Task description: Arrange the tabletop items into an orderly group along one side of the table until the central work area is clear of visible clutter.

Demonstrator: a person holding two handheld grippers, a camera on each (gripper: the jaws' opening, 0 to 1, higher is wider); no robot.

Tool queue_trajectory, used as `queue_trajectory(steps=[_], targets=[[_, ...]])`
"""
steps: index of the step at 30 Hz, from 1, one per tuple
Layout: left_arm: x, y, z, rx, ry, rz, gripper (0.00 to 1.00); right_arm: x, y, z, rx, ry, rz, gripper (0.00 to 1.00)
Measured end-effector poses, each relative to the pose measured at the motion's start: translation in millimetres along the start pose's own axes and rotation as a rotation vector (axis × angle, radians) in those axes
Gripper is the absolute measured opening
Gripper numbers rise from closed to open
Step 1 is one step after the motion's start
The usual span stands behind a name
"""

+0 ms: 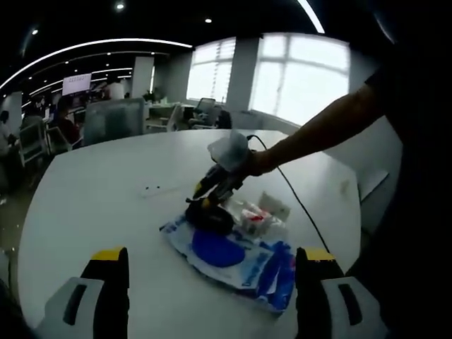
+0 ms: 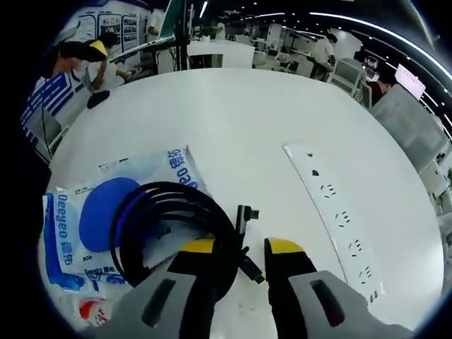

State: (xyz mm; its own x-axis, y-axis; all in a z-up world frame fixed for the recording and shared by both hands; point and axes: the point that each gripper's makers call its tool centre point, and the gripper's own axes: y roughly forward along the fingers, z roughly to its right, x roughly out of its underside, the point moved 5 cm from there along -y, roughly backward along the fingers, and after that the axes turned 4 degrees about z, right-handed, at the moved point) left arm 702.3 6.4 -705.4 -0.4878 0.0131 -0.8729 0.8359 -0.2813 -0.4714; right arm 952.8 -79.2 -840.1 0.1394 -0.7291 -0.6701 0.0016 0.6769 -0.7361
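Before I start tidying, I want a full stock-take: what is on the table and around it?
Table: one, white, round.
Pack: one, white and blue, near table edge.
Cable: one, black, coiled on the pack.
Power strip: one, white, right of the cable.
Small packets: a few, white and red, beside the pack.
Office chairs: several, grey, beyond the table.
Left hand-held gripper: open, yellow tips.
Right hand-held gripper: at the cable; grip unclear.

A black cable [image 2: 169, 219] is lying over a white packet [image 2: 106, 219] showing blue print, on a white bench [image 2: 233, 120]; yellow is tipping the jaws.
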Motion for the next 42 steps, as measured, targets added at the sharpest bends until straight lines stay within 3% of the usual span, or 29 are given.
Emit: queue_trajectory(steps=[3, 17, 29, 42], targets=[[1.2, 1, -2.0, -0.004, -0.005, -0.004, 0.97, -1.9, 0, 1, -0.008, -0.016, 0.009, 0.16], [2.3, 1, -1.3, -0.015, 0.0, -0.019, 0.96, -2.3, -3, 0, -0.056, 0.064, 0.021, 0.09], [-1.3, -6, 8.8, 0.002, 0.026, -0.001, 0.97, -16.2, -23, -6, -0.066, 0.085, 0.065, 0.07], [-5.7, -18, 24.1, 0.012, 0.069, 0.028, 0.97, -41.5, -58, -27, -0.055, 0.065, 0.096, 0.05]])
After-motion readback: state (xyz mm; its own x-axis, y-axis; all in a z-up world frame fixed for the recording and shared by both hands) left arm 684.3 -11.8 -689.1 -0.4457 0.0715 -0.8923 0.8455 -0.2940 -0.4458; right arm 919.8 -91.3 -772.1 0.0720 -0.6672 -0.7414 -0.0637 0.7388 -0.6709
